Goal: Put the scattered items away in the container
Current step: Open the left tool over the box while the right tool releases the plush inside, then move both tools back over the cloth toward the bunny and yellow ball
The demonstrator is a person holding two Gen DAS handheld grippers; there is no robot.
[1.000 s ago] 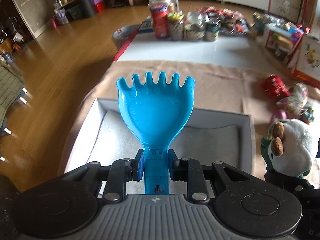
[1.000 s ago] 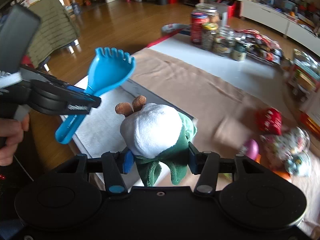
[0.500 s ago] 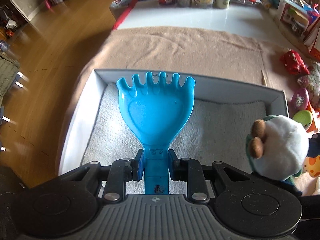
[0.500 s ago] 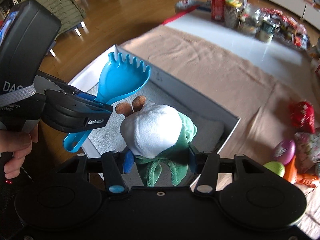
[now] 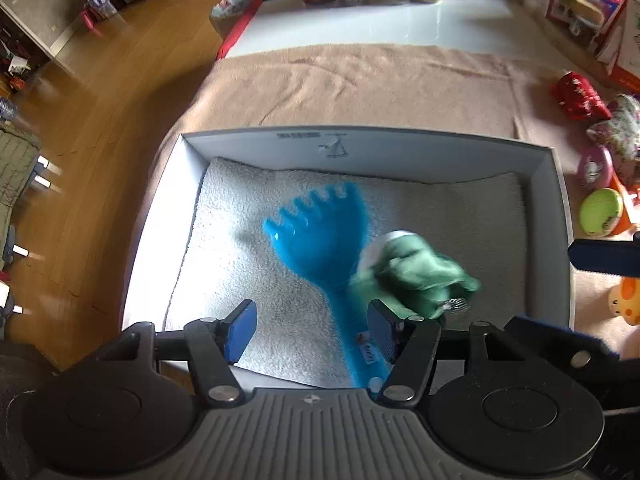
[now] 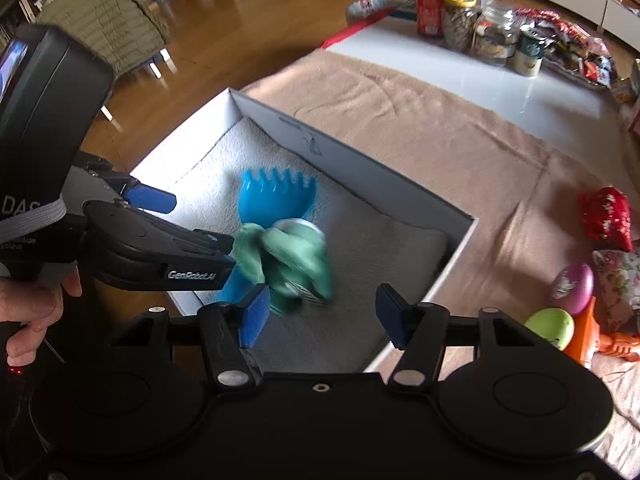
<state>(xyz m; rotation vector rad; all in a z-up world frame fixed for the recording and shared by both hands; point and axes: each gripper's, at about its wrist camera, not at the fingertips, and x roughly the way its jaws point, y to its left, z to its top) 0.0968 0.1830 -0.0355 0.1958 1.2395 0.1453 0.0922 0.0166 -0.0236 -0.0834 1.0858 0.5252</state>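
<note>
A grey box [image 5: 400,148] lined with a white towel sits on the tan blanket; it also shows in the right wrist view [image 6: 360,178]. A blue toy rake [image 5: 320,236] and a green and white plush toy [image 5: 416,272] are inside it, both blurred, the plush against the rake's handle. They show in the right wrist view too, the rake [image 6: 276,196] and the plush [image 6: 288,256]. My left gripper [image 5: 312,330] is open and empty above the box's near edge. My right gripper [image 6: 322,316] is open and empty above the box's near right part.
Loose toys lie on the blanket right of the box: a red pouch [image 6: 606,216], a pink egg [image 6: 574,286], a green egg [image 6: 552,326] and an orange toy [image 6: 592,336]. Jars and cans [image 6: 472,24] stand on the white table behind. Wooden floor lies to the left.
Both grippers have opened. The blue rake has left the left gripper and the plush toy has left the right gripper; both are now down in the box, blurred by motion.
</note>
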